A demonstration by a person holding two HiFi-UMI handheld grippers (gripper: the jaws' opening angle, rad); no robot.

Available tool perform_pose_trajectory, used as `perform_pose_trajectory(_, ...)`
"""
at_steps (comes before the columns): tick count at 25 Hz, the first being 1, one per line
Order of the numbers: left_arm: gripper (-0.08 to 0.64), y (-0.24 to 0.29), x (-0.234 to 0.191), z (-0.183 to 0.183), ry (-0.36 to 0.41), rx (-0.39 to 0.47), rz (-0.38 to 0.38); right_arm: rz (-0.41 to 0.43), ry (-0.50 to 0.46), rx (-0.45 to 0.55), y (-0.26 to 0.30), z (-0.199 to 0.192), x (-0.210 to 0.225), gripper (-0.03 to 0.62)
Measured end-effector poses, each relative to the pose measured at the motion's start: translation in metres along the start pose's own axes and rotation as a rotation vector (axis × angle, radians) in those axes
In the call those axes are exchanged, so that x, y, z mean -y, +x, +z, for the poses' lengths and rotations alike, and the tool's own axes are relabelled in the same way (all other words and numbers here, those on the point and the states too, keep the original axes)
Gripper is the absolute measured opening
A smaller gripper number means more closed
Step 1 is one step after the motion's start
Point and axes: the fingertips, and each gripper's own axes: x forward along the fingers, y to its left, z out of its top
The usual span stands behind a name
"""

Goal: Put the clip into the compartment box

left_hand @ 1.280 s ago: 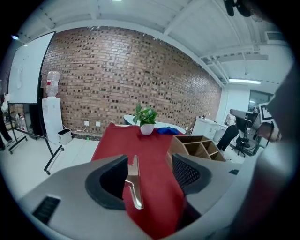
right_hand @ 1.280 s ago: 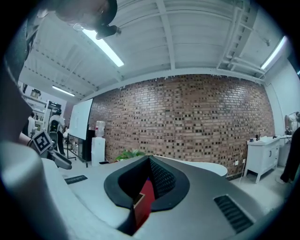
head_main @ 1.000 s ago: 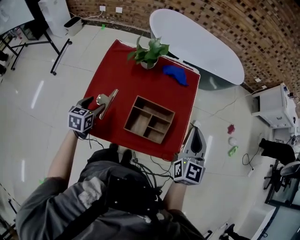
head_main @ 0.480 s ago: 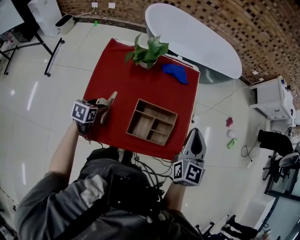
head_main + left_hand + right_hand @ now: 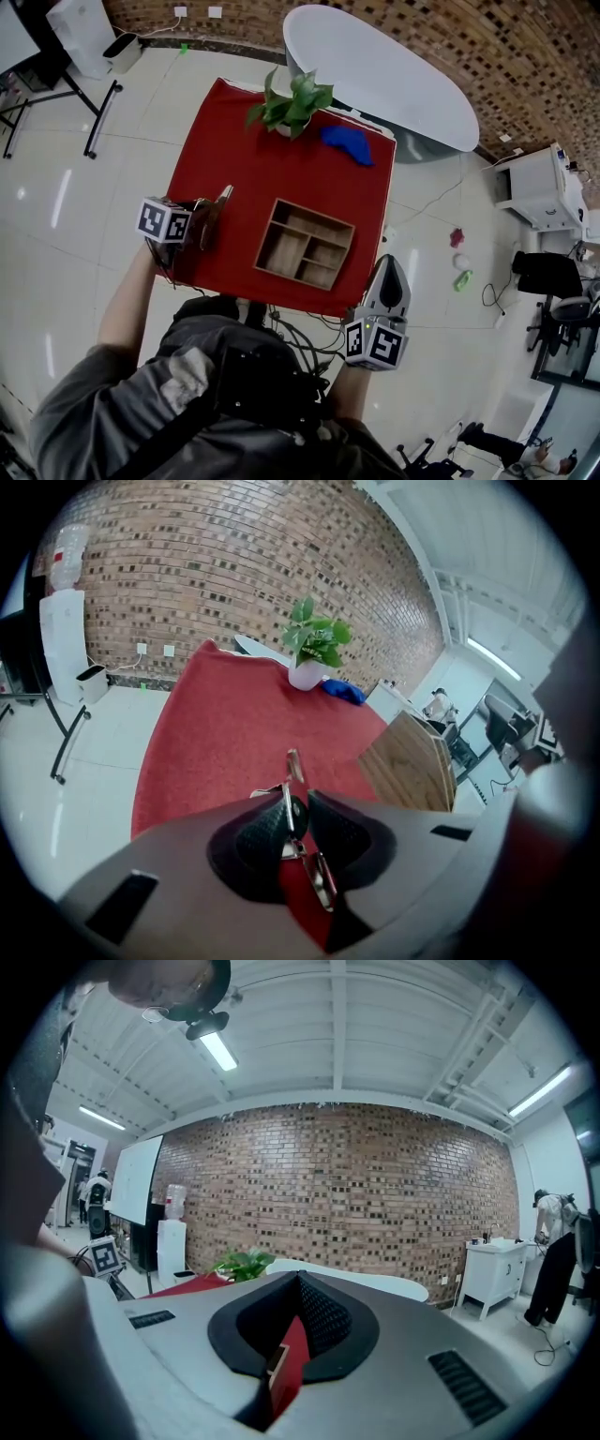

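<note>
Left gripper view: we see the left gripper [image 5: 298, 810] with jaws closing on the metal clip [image 5: 294, 764], a pinch unclear from the head view. Right gripper [image 5: 300, 1283] pressed together, empty.

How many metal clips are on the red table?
1. The clip is near the left edge of the table, between the closing jaws of the left gripper. No other shows.

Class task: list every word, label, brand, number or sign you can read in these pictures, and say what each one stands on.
No readable text: no words, numbers or brand names show in any view.
Marker cubes on the left gripper, whose jaws are closing on the clip, and on the right gripper: black-and-white square patterns only, no letters.
Whiteboard: too far to tell whether anything is written.
</note>
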Motion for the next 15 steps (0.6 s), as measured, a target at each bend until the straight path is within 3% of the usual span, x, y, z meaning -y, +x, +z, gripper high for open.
perform_pose_trajectory(4, 0.048, -0.005, 0.009, 0.004, -0.025, 0.017, -0.03, 0.003, -0.002, 0.005, 0.0, 0.005, -0.003, 0.018)
perform_pose_trajectory(9, 0.017, -0.023, 0.022, 0.015, -0.056, 0.104, -0.064, 0.007, -0.009, 0.018, -0.004, 0.01, -0.004, 0.018)
perform_pose_trajectory(15, 0.017, -0.066, 0.053, 0.053, -0.044, 0.285, -0.116, 0.015, -0.016, 0.03, -0.015, 0.013, -0.002, 0.018)
